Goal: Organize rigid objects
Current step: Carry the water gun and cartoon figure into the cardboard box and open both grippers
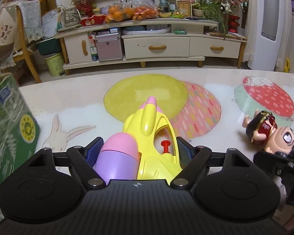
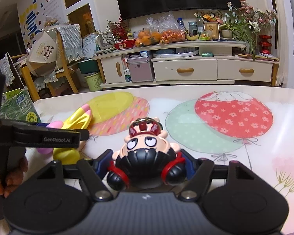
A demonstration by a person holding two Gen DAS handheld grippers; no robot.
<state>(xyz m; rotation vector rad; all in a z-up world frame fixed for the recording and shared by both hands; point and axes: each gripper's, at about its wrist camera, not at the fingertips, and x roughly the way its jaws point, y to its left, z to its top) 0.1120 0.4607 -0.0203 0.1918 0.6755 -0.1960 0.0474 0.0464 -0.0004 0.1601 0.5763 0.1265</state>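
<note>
On the table, the water gun lay between the left gripper's widely spread jaws; pad contact could not be confirmed. The right gripper bracketed the figurine at the head, jaws mid-width, grip uncertain. Both judged light, hard, glossy plastic, likely slippery. Gun: grip across the body near the trigger. Figurine: grip across the head.

Both claws are matt black plastic with round discs, silver rivets and blue pads; the left claw bears white "GenRobot.AI" lettering.
</note>
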